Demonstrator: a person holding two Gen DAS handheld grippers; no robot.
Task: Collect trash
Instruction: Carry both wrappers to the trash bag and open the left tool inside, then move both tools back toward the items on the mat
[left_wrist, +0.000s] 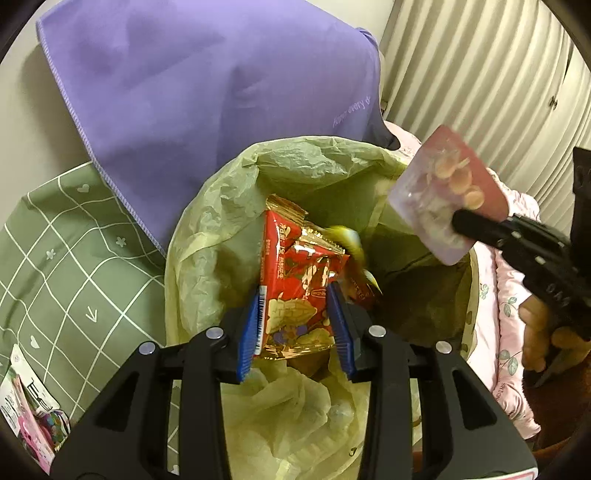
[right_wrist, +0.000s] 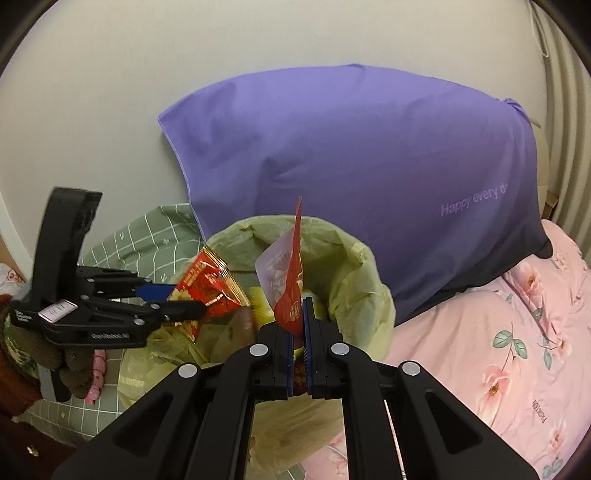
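1. The left gripper (left_wrist: 295, 325) was clenched on a red and gold snack wrapper (left_wrist: 299, 280), its blue pads pressing the wrapper's two side edges, and it hung over the mouth of the bin bag (left_wrist: 207, 229).
2. The right gripper (right_wrist: 300, 332) was clenched on a second packet (right_wrist: 291, 280), a flat pouch printed with round biscuits, taken by its lower edge. It too stood above the bag's opening, near the right rim in the left wrist view.
3. Both pieces looked very light and thin. The red wrapper appeared crinkly and slick, likely to slide between the pads unless pinched across a seam or folded edge. The pouch seemed a little stiffer, holding itself upright from a single edge grip.
4. Neither looked fragile; crushing would probably do no harm.
5. The bag itself was soft, loose film, draped over the rim, and would likely give way if pushed.
6. The bottom of the bag lay in shadow, so what it held could not be told. A blurred yellow scrap (left_wrist: 347, 236) beside the red wrapper could not be identified.
7. The bin stood against a purple pillow (right_wrist: 369, 177), between a green checked sheet (left_wrist: 66, 236) and a pink flowered quilt (right_wrist: 498, 350); more packets (left_wrist: 26, 413) at the sheet's lower left edge were cut off by the frame.
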